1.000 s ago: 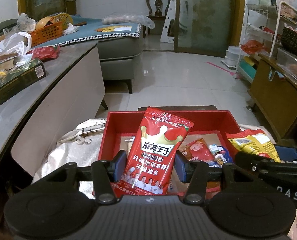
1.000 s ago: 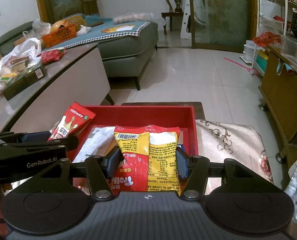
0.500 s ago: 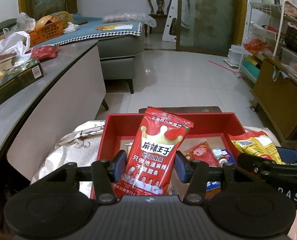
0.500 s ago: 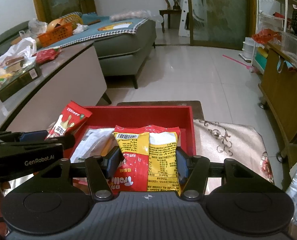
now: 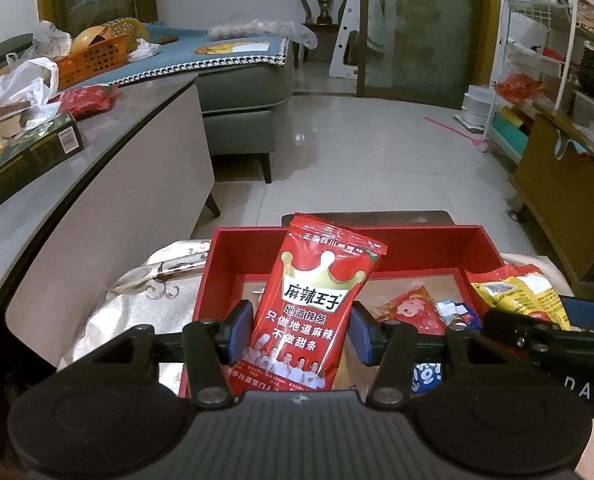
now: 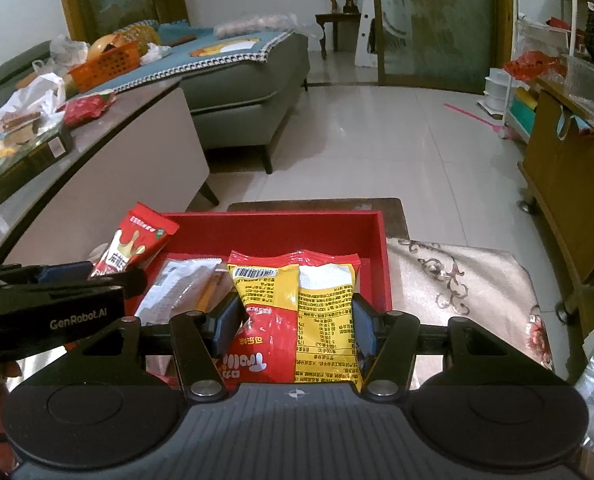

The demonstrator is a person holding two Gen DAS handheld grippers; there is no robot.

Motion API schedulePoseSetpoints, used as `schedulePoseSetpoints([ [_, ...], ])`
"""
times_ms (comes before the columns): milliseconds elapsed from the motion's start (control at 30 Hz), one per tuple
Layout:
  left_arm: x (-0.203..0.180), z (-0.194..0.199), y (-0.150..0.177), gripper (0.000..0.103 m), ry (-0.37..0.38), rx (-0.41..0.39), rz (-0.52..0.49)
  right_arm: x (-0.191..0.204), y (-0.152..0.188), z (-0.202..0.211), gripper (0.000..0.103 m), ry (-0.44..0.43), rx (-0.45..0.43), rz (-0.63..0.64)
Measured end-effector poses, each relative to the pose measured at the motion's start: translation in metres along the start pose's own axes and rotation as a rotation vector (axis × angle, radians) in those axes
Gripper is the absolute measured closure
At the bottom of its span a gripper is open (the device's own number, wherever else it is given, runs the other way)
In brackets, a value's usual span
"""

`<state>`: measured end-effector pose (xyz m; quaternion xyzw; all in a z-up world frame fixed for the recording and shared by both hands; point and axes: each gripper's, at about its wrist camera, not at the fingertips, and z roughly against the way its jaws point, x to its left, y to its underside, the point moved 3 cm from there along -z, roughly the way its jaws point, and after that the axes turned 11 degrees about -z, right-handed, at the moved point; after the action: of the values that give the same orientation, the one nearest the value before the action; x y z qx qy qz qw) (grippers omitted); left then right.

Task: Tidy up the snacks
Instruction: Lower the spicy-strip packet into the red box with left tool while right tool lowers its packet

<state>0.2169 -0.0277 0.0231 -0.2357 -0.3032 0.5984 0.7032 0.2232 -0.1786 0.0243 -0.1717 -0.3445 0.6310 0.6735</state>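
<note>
Hovering over red box, left gripper pinches red packet, right gripper yellow bag; crowded box, bags possibly snag or spill.

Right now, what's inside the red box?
In the red box: a small red packet, a blue-and-white packet and a white packet. The held crown packet and yellow bag hide the rest of its floor.

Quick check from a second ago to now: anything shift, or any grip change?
Little changed. The left gripper eased slightly forward over the red box, still clamping the red crown packet. The right gripper stayed put, still shut on the yellow-and-red packet. Nothing released.
</note>
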Motion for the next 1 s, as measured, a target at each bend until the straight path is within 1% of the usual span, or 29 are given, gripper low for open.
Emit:
schedulePoseSetpoints([
  [300, -0.006, -0.01, -0.002, 0.058, 0.003, 0.006, -0.014, -0.004, -0.005, -0.007, 0.038, 0.01, 0.006, -0.01],
  [533, -0.008, -0.02, -0.004, 0.058, -0.009, 0.013, -0.022, -0.009, -0.008, -0.013, 0.038, 0.018, 0.006, -0.015],
  [1000, -0.013, -0.041, -0.002, 0.058, -0.025, 0.036, -0.034, -0.016, -0.01, -0.035, 0.038, 0.029, 0.031, -0.011],
])
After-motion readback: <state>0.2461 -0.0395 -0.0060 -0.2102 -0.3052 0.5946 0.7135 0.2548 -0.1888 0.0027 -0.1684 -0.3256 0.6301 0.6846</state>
